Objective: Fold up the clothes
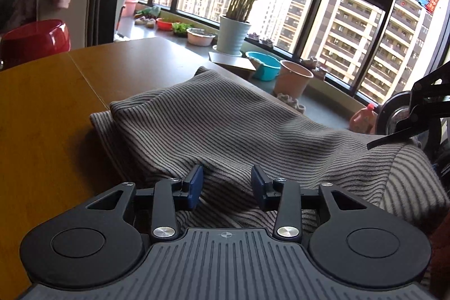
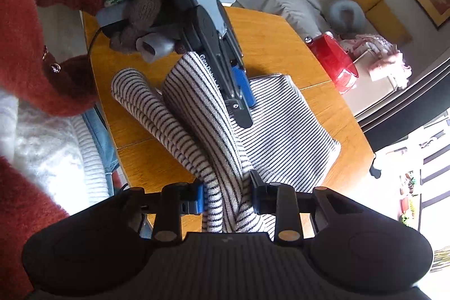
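The striped garment lay partly folded on the wooden counter, one loose length rising toward six o'clock into the right hand-held gripper, whose blue pads were closed on that bunched fabric. The left hand-held gripper hovered at the near hem, jaws partly apart, with nothing pinched between them. The knit looked soft, light and floppy, likely to sag and slide, so a hem or corner seemed the best hold. "DAS" was readable on the left tool's body; smaller print stayed illegible.
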Motion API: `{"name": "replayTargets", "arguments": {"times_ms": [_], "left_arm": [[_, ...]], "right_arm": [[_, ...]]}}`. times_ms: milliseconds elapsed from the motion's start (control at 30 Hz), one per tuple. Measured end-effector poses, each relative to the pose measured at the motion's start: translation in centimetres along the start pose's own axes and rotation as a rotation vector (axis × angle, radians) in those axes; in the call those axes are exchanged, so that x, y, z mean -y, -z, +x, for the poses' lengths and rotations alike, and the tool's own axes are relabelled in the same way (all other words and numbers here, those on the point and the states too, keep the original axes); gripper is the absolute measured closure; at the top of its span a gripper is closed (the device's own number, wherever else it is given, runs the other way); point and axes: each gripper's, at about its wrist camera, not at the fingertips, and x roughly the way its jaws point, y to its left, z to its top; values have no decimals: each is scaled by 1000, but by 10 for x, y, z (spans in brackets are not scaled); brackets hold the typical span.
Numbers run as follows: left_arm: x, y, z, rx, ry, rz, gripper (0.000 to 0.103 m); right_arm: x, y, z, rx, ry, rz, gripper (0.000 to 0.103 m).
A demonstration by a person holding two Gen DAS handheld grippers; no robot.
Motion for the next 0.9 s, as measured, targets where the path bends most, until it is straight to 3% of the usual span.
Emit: {"name": "replayTargets", "arguments": {"times_ms": [133, 367, 600, 700, 800, 867, 900], "left_arm": [[-16, 0, -6, 10, 51, -60, 56], [-34, -4, -1, -24, 66, -103, 54], [-38, -7, 5, -52, 68, -122, 54], [-34, -6, 2, -55, 53, -107, 54], [-29, -2, -13, -35, 17, -98, 54], [-29, 2, -27, -11, -5, -121, 36], [-30, 4, -33, -1, -6, -136, 34]], "right_arm": [[15, -11, -21, 28, -33, 43, 75], [74, -40, -37, 95, -77, 125, 78], [154, -35, 44, 137, -113, 346, 79], [162, -22, 93, 110, -152, 407, 79], [161, -5, 133, 62, -123, 443, 87], [165, 9, 150, 62, -138, 510, 88], [167, 15, 152, 76, -147, 541, 88]]}}
